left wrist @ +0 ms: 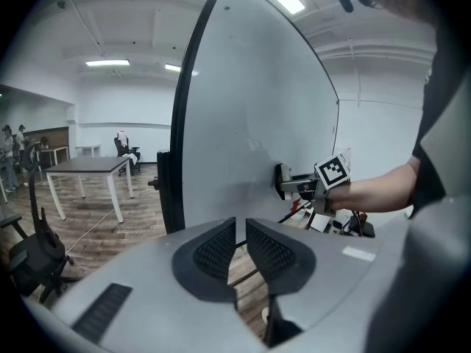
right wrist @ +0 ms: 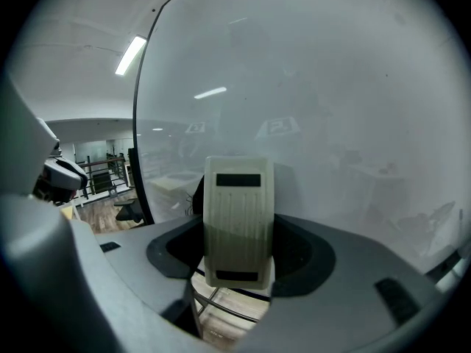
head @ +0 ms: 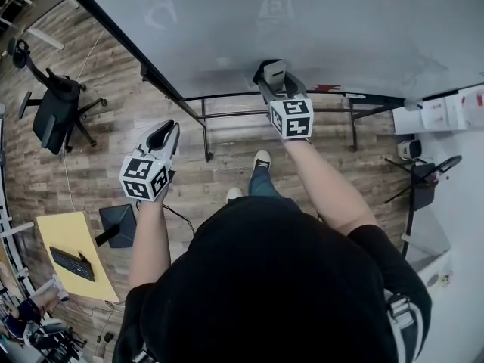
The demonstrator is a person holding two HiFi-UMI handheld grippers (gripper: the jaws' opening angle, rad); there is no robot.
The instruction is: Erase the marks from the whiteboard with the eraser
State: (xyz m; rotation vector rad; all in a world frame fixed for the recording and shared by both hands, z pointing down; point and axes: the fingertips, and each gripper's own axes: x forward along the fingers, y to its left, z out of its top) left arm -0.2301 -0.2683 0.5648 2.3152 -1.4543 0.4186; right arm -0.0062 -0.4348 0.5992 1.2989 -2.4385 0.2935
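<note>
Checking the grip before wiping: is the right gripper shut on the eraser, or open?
Shut on it: the right gripper has its fingers pressed against both sides of the eraser, which stands between them.

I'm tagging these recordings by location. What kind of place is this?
Probably an open-plan office or lab: a large freestanding whiteboard stands on wood-look flooring, with a black office chair, a yellow desk carrying a keyboard, and a work table under ceiling strip lights.
</note>
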